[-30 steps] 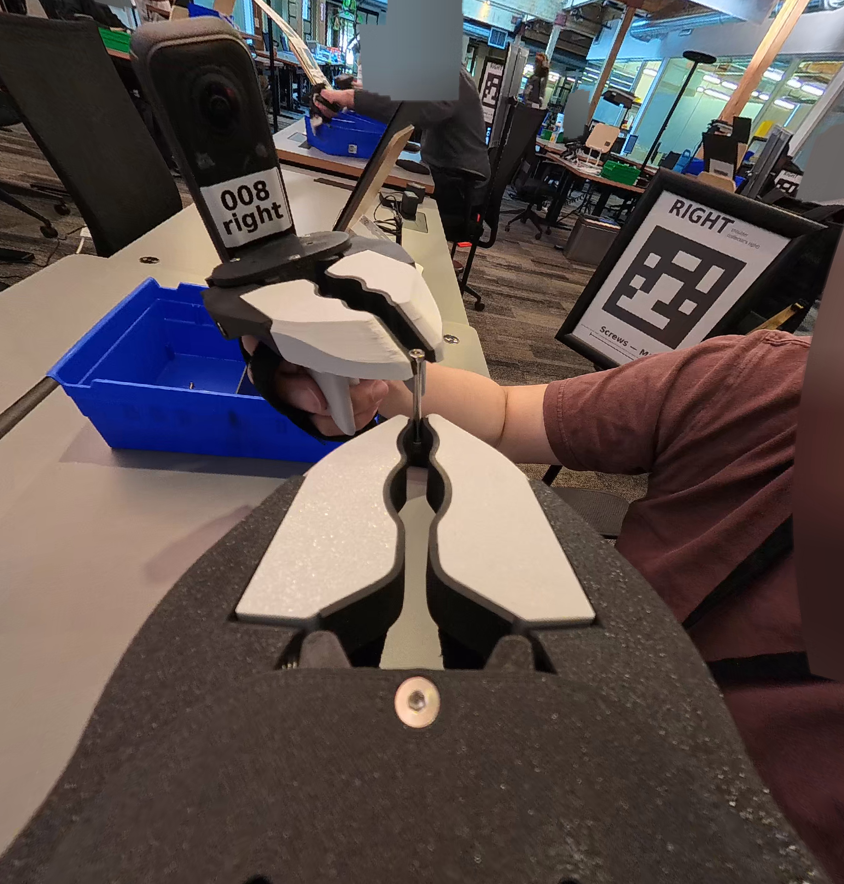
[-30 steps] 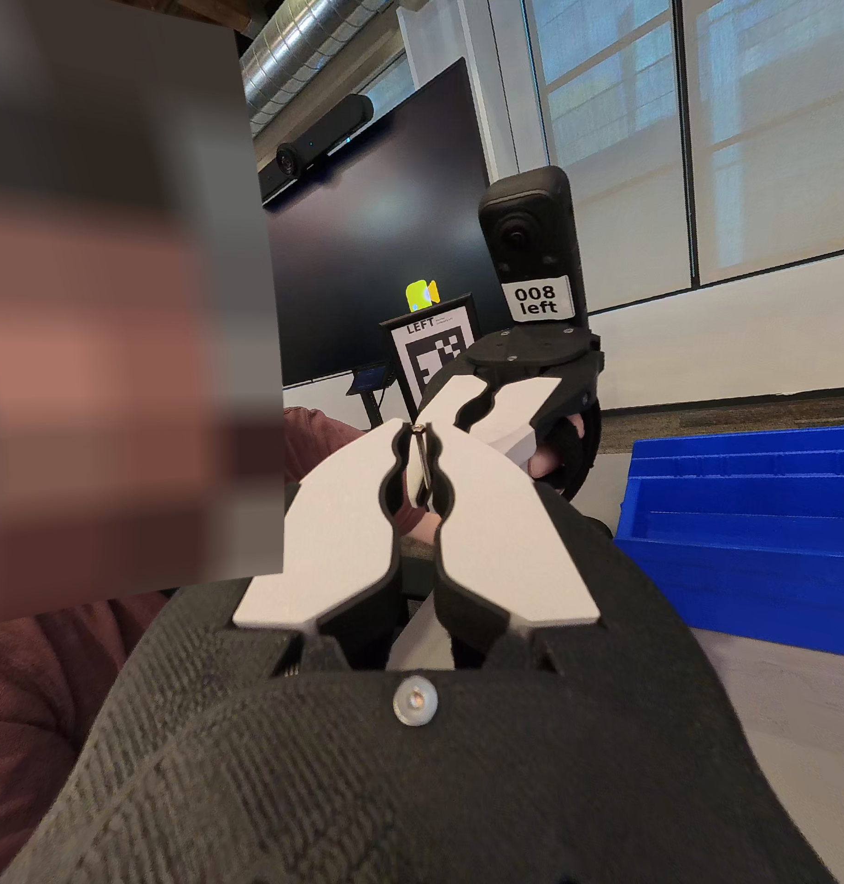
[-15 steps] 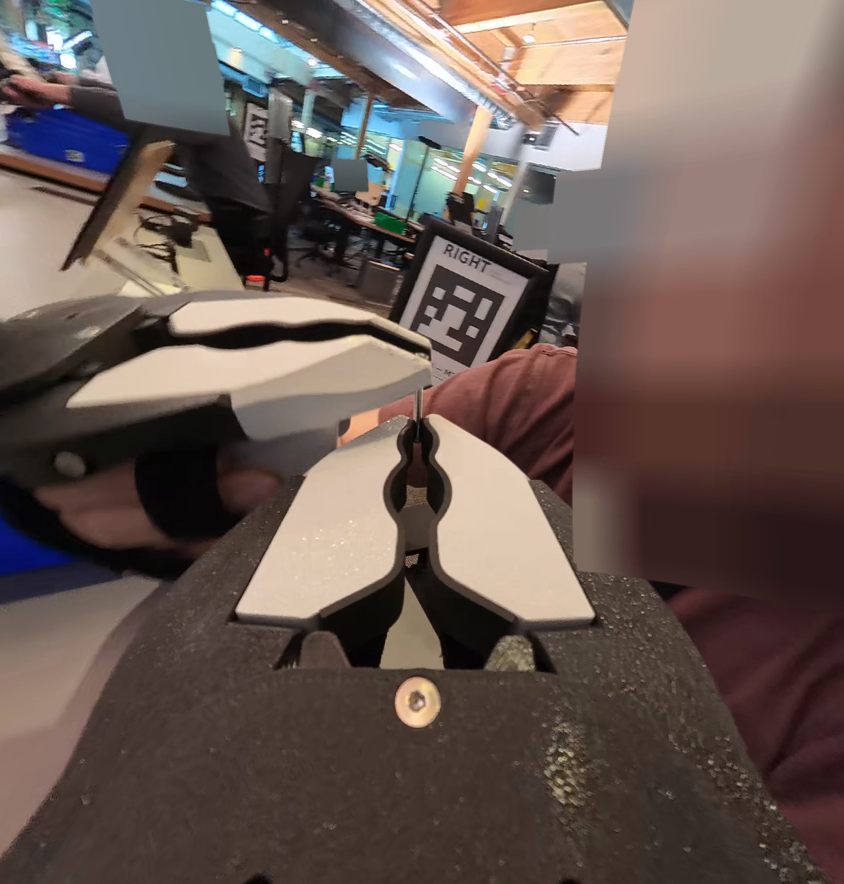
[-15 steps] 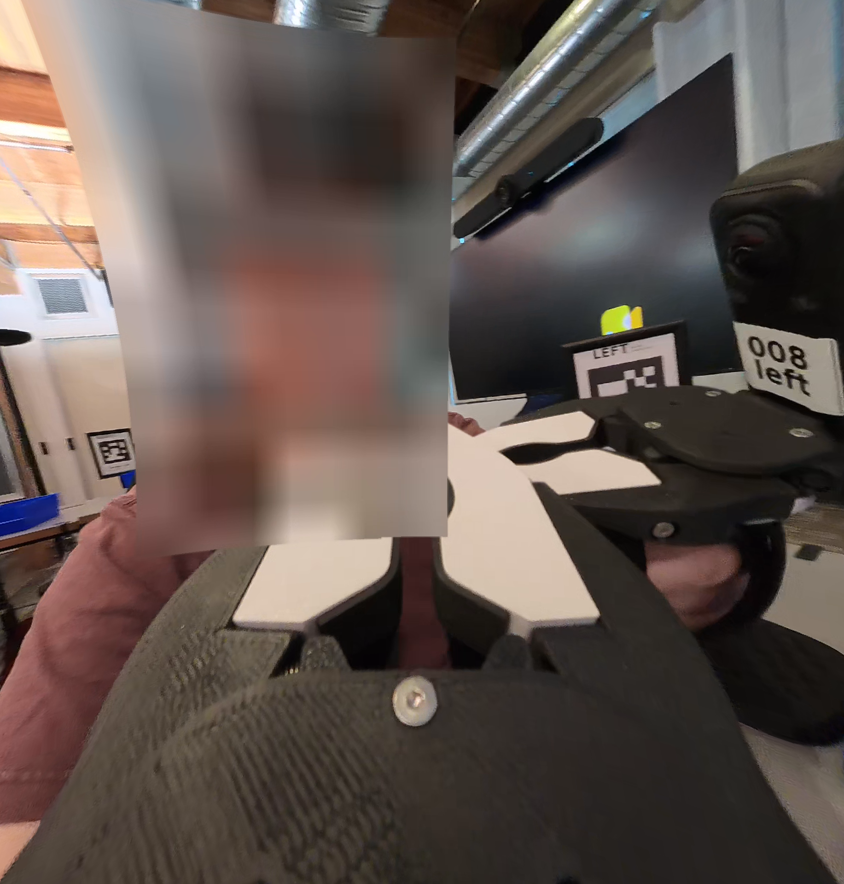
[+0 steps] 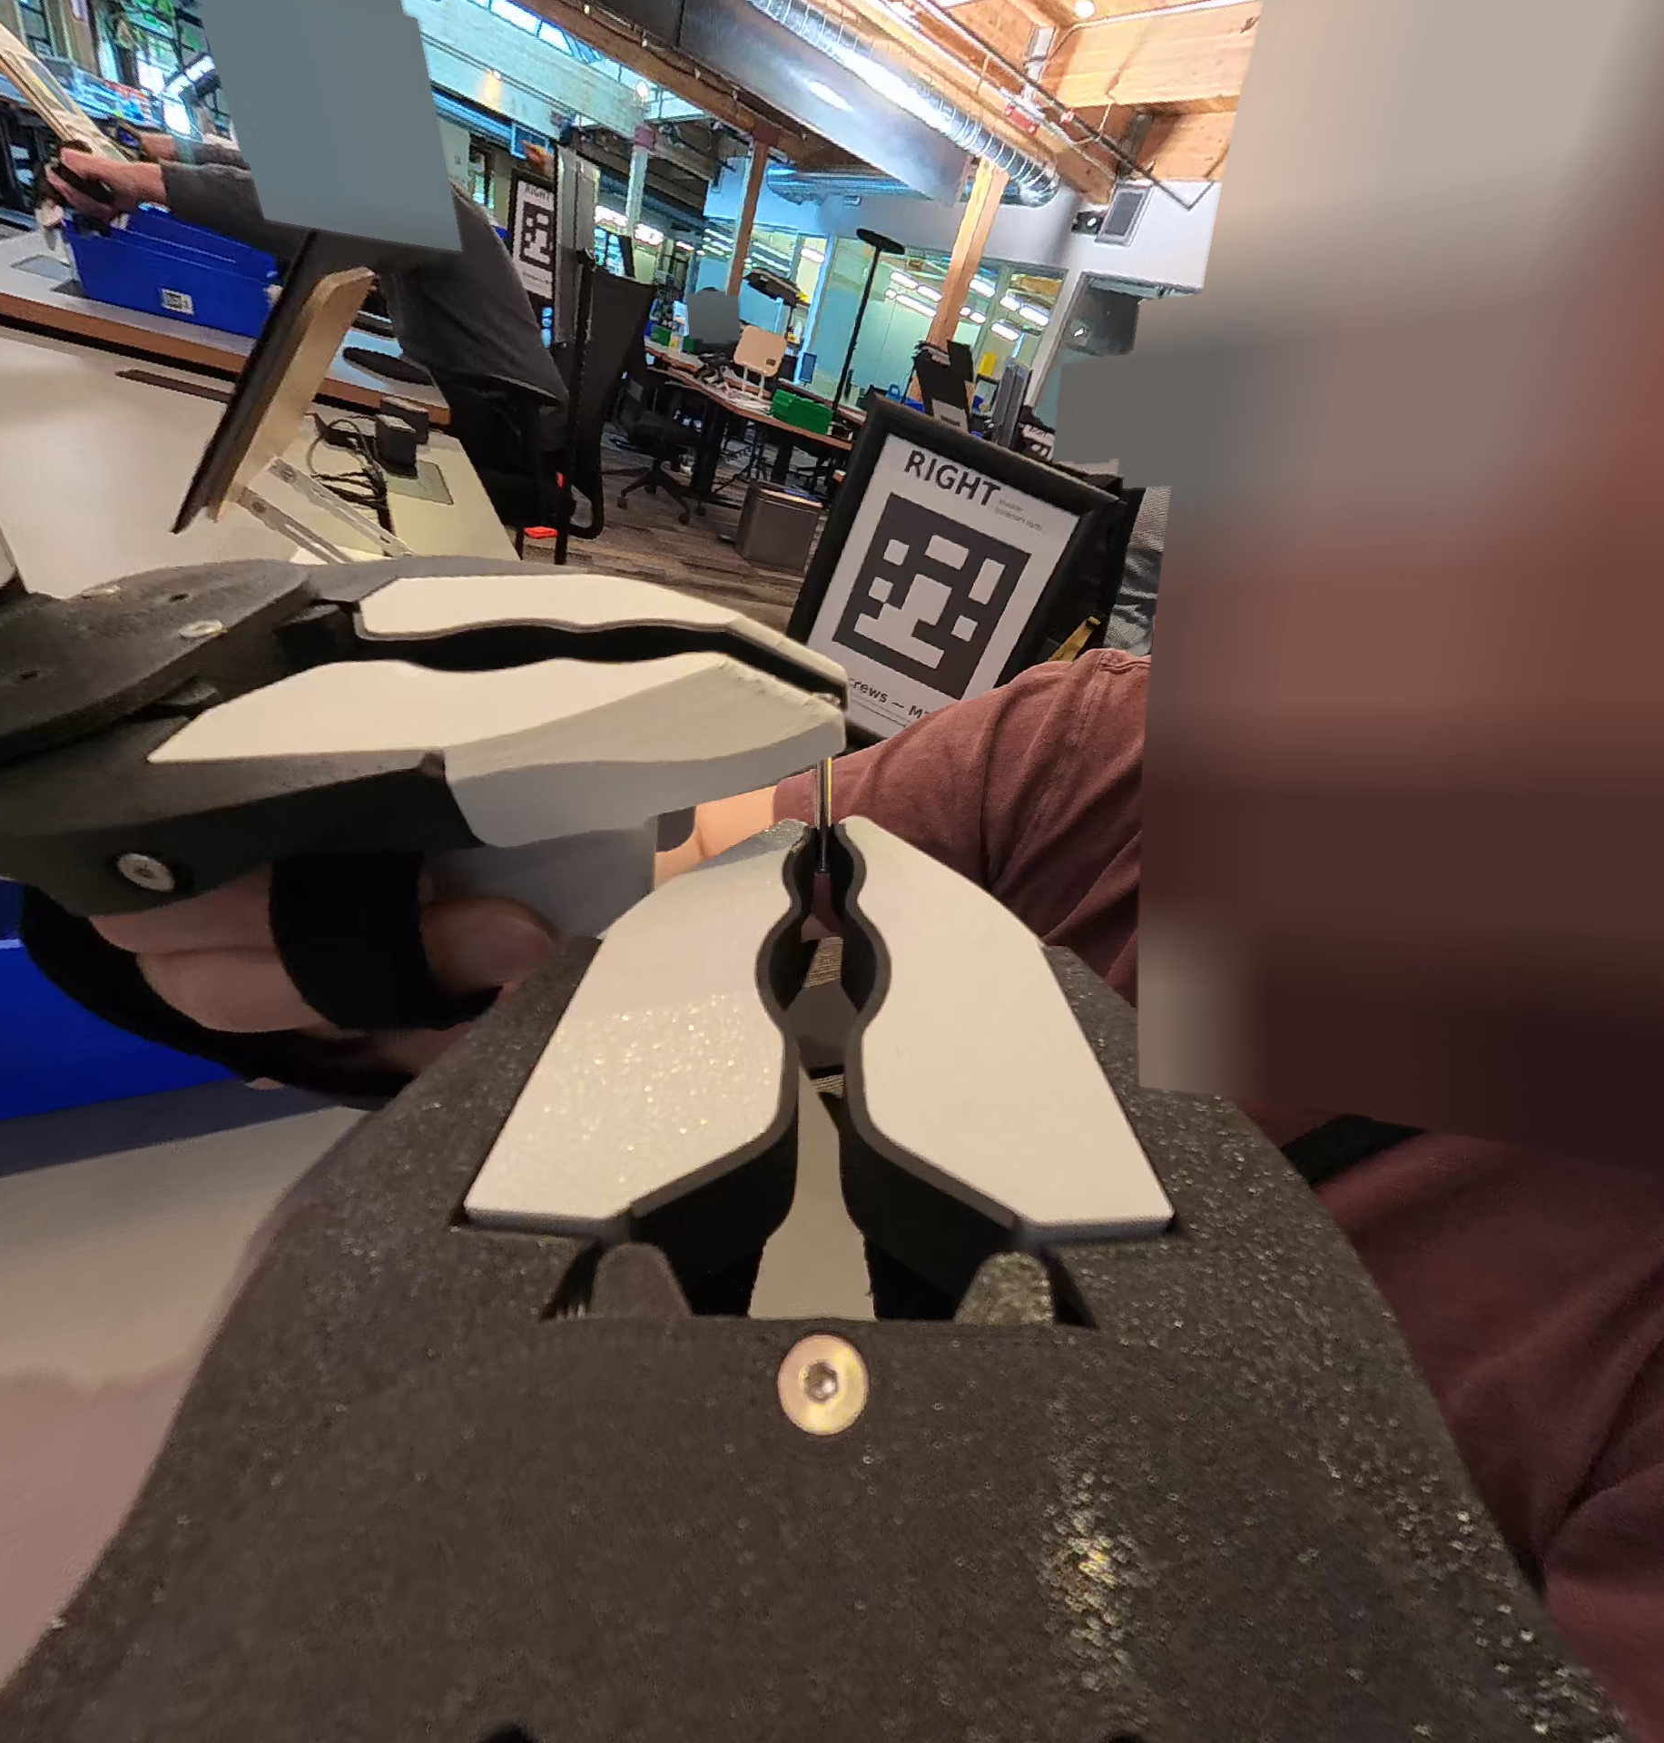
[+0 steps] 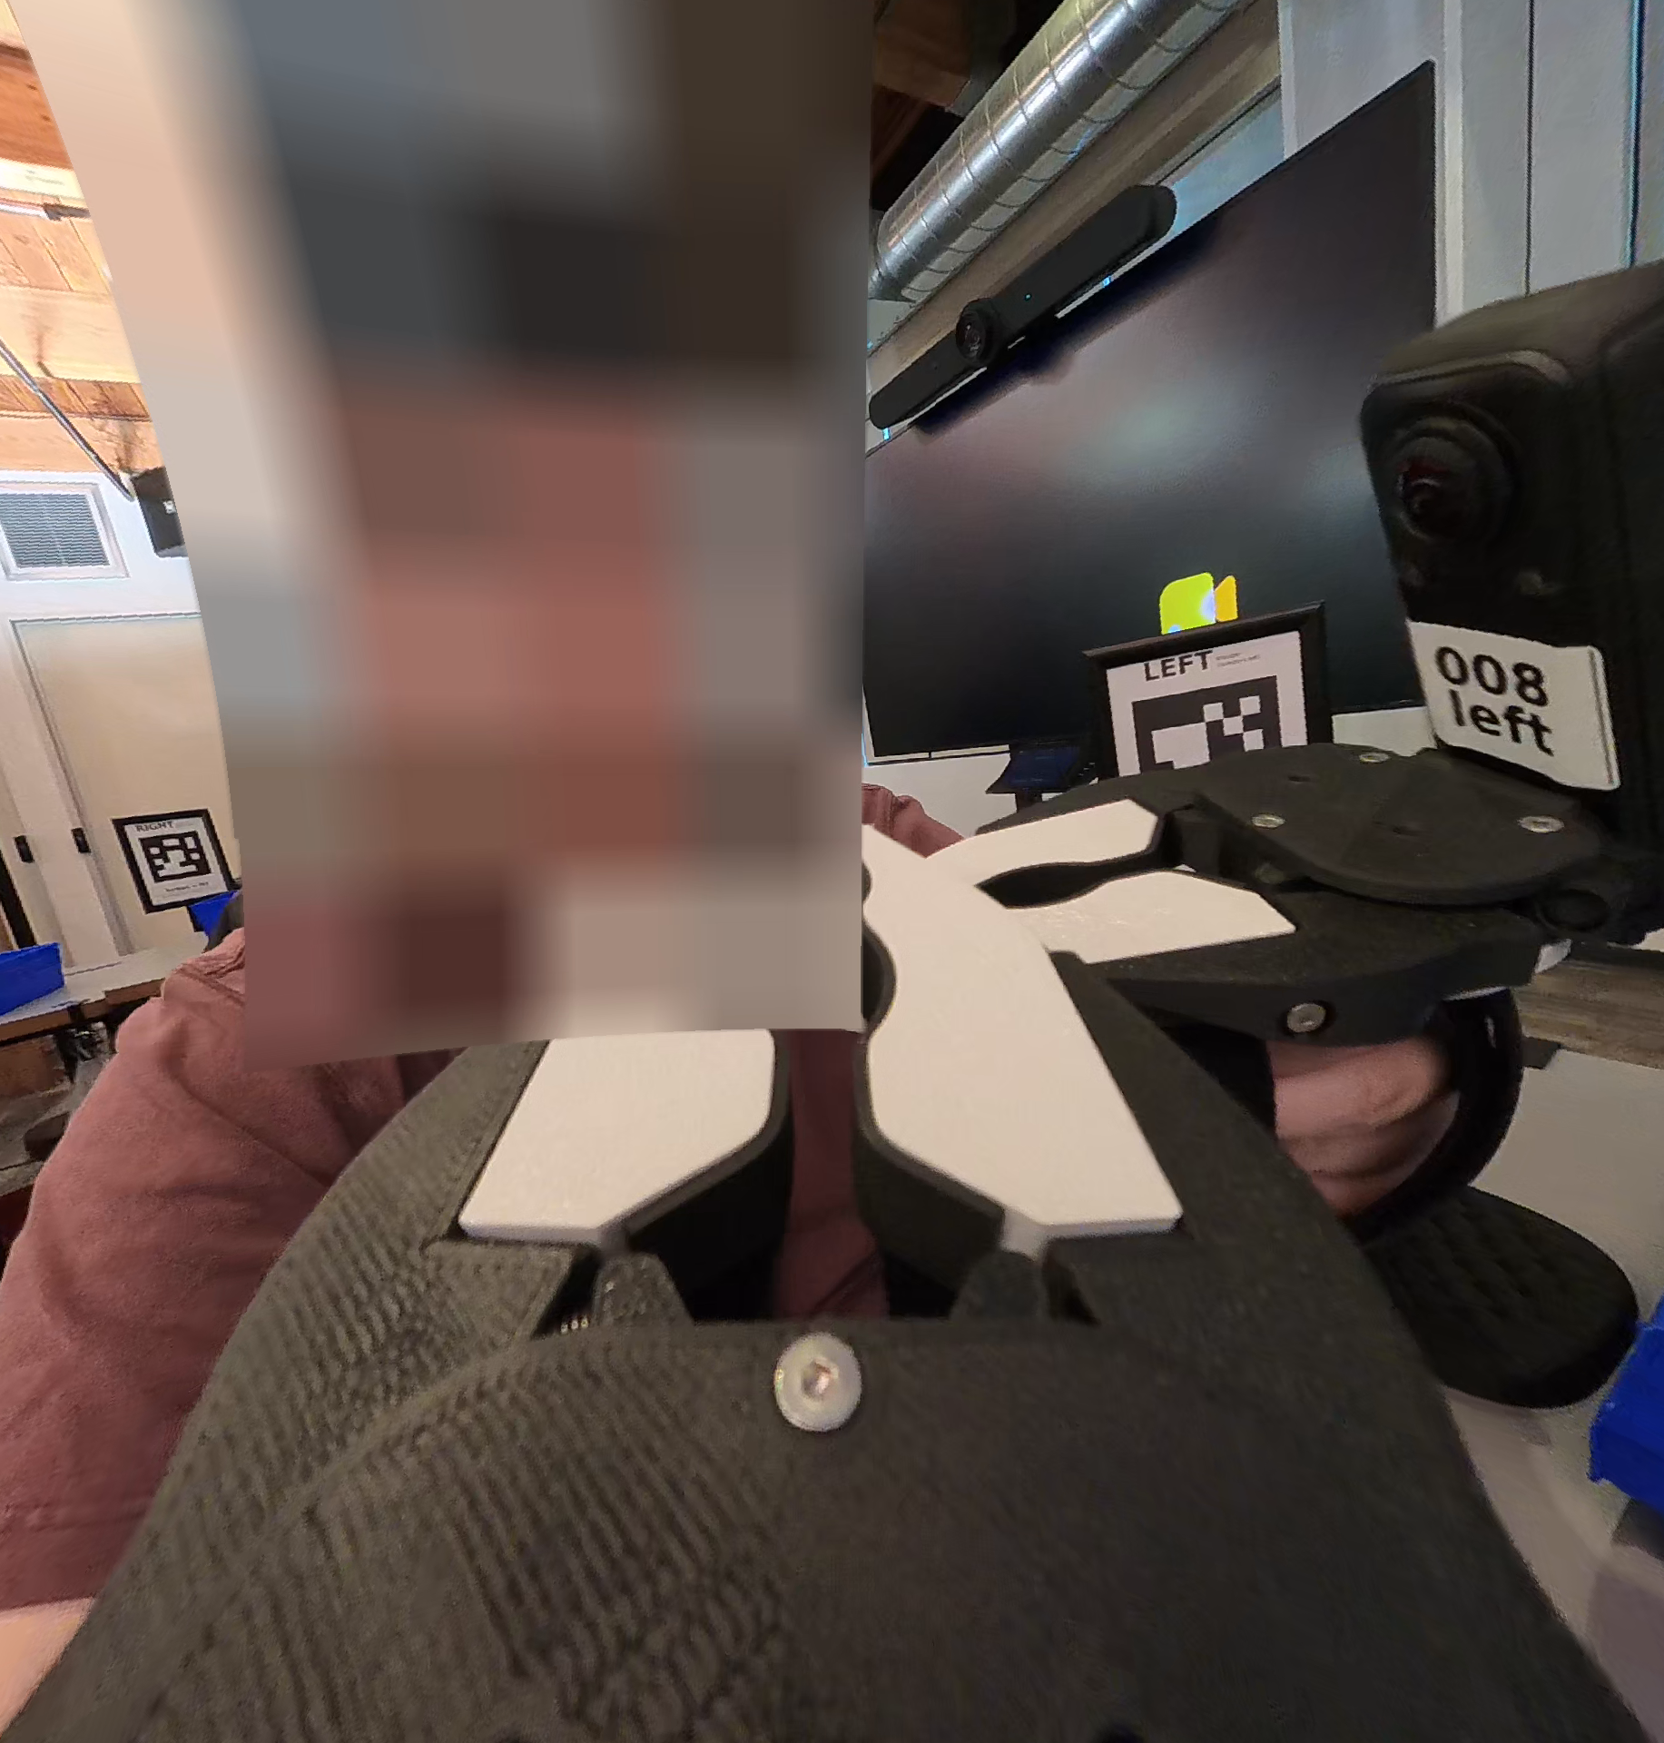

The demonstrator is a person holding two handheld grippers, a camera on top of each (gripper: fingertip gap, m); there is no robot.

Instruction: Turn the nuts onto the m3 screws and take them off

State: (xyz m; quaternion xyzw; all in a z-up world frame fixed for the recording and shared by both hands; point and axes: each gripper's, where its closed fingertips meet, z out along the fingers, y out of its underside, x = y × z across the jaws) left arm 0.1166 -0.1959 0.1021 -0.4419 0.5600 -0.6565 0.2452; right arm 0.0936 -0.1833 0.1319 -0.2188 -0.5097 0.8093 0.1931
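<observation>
Blue bin [image 5: 17, 1019]: at the far left of the left wrist view, on the pale surface [image 5: 102, 1320], behind the hand [image 5: 271, 971] that holds the right tongs; a corner of a blue bin also shows at the right edge of the right wrist view.
Right tongs [image 5: 832, 700]: in the left wrist view they reach in from the left, lying nearly level. The two white fingers [image 5: 564, 717] sit close together with a thin wavy gap along their length, and the tips meet above the top of the screw. Whether a nut sits between those tips is too small to tell. In their own view a blur patch covers the tips.
Screw [image 5: 822, 811]: a thin dark screw, standing upright, between the two pairs of tongs. Its lower end is pinched in the left tongs and its upper end runs up to the underside of the right tongs' tip.
Left tongs [image 5: 820, 849]: closed on the bottom of the screw, fingertips nearly touching, in the middle of the left wrist view. In the right wrist view they come in from the right [image 6: 988, 854], carrying a black camera [image 6: 1545, 585] with a white label.
Framed sign [image 5: 941, 585]: black and white square pattern, standing behind the tongs.
Sleeve [image 5: 998, 792]: dark red, just behind the screw, on the person's arm.
</observation>
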